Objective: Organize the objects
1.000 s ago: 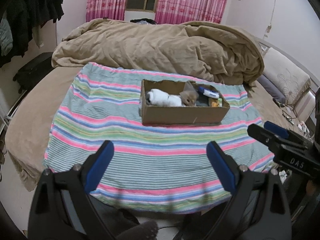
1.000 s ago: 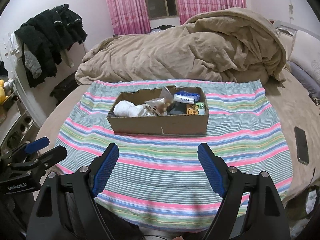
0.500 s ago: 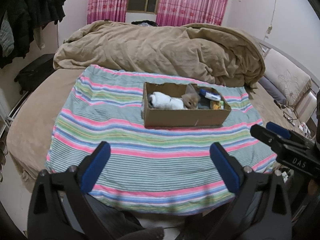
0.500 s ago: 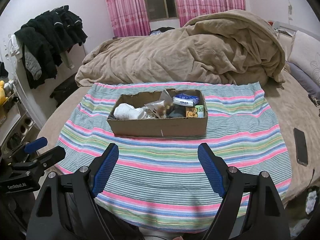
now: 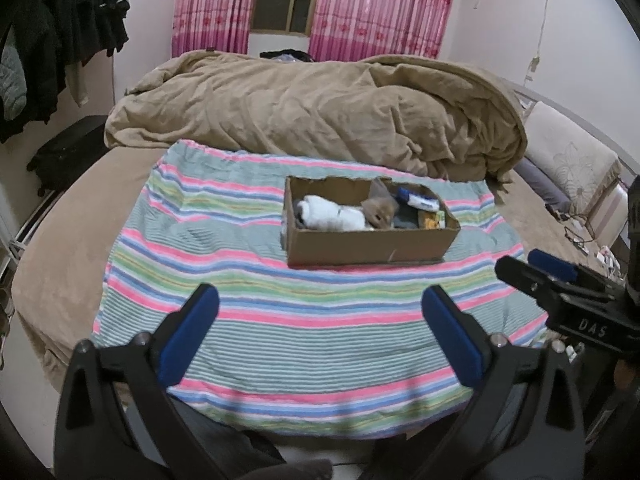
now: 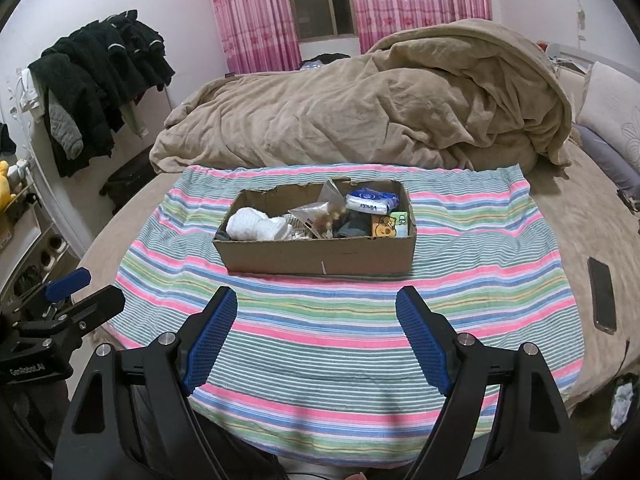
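Since a second ago my left claw (image 5: 320,336) has spread a little further, and the cardboard box (image 5: 368,246) sits a touch lower in that view; otherwise nothing has shifted.

Left wrist view: I see the left claw spread wide with nothing between its blue pads (image 5: 188,336), hanging over the near edge of the striped blanket (image 5: 224,280). The box rests on that blanket, well ahead of the claw, right of centre. Inside it lie a white rolled cloth (image 5: 332,214) at the left, a tan crumpled bag (image 5: 380,210) in the middle and a blue-and-white tissue pack (image 5: 418,200) at the far right. A beige duvet (image 5: 320,116) is heaped behind. My right claw (image 5: 532,268) pokes in from the right edge.

Right wrist view: the right claw (image 6: 318,334) is also wide and empty, over the blanket's (image 6: 320,320) near half. The box (image 6: 320,254) stands straight ahead, apart from it. The cloth (image 6: 256,224), the tissue pack (image 6: 370,202) and a yellow cartoon packet (image 6: 390,226) show inside. A dark phone (image 6: 602,294) lies on the bed (image 6: 600,216) at right, off the blanket. The left claw (image 6: 80,294) shows at the left edge.
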Demonstrator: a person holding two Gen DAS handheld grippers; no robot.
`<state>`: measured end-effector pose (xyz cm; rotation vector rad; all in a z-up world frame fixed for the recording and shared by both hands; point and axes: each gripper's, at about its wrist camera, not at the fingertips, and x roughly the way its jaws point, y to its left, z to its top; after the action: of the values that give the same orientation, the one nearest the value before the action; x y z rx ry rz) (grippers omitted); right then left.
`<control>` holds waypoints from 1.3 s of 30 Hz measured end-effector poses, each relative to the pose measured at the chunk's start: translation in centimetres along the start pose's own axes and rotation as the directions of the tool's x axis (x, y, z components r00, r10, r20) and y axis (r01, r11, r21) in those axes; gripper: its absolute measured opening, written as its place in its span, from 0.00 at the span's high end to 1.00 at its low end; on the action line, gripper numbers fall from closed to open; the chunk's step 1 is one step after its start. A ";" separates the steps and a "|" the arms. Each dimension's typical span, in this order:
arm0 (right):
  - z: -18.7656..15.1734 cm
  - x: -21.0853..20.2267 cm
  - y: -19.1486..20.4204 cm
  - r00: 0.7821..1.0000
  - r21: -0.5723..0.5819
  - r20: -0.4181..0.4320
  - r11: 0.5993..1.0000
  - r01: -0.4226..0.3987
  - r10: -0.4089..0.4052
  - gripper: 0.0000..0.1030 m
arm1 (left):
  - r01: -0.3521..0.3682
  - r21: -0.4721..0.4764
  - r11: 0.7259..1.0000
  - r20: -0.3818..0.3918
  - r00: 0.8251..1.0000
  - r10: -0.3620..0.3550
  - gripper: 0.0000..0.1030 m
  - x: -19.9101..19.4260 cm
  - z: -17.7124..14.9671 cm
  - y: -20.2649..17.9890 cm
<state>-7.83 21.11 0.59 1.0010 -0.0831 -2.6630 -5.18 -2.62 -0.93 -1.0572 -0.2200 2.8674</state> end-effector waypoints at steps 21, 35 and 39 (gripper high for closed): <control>0.2 0.1 0.3 1.000 -0.002 -0.002 1.000 -0.002 0.002 0.18 | -0.007 -0.011 1.000 -0.006 1.000 0.007 0.01 0.4 0.0 0.4; 0.2 0.4 0.3 1.000 -0.001 -0.006 1.000 -0.002 0.002 0.18 | -0.008 -0.013 1.000 -0.011 1.000 0.008 0.01 0.4 0.1 0.4; 0.2 0.4 0.3 1.000 0.000 -0.006 1.000 -0.003 0.003 0.18 | -0.011 -0.016 1.000 -0.010 1.000 0.011 0.01 0.5 0.1 0.4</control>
<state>-8.14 20.70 0.51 1.0081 -0.0833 -2.6573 -5.65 -2.98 -1.24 -1.0788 -0.2371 2.8743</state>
